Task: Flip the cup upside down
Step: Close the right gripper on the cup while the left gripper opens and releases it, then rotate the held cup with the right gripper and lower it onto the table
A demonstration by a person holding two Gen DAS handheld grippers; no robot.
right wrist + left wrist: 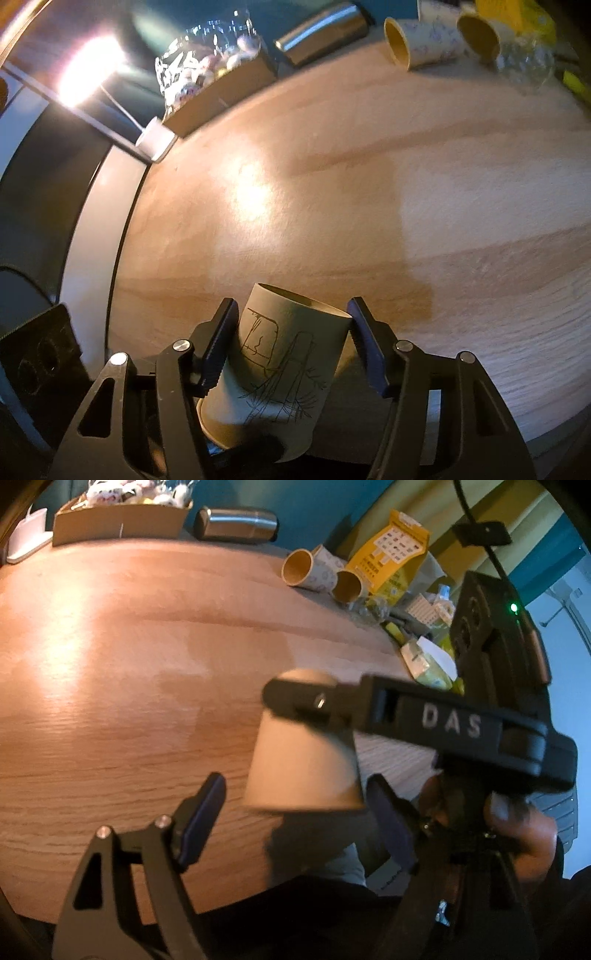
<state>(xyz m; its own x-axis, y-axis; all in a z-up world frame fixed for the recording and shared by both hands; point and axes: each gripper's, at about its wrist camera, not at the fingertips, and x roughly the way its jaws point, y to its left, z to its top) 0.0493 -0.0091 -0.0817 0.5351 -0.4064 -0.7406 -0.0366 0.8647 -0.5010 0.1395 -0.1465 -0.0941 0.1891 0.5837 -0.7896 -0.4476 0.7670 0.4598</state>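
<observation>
Pale paper is what you have in hand: the cup (303, 746) sits between your right tongs (291, 350), gripped across its upper wall near the closed base. In the left wrist view it already hangs with the wide mouth facing down and the base on top, lifted off the wooden desk (129, 664) with its shadow just below the rim. So the turn itself looks done, or nearly so; the cup seems slightly tilted, and the blur makes it hard to say how level the rim is.

What is left, as I judge it, is the set-down: lower the rim onto the desk, let it settle flat, then release.

Your left tongs (295, 823) stand wide and hold nothing, one finger on each side below the cup, close to it but not touching as far as I can tell. Keep them clear of the rim as you lower.

At the far edge of the desk lie two other paper cups (317, 574) on their sides, a steel flask (238, 524) and a cardboard box (118, 522), all well apart from your working spot.
</observation>
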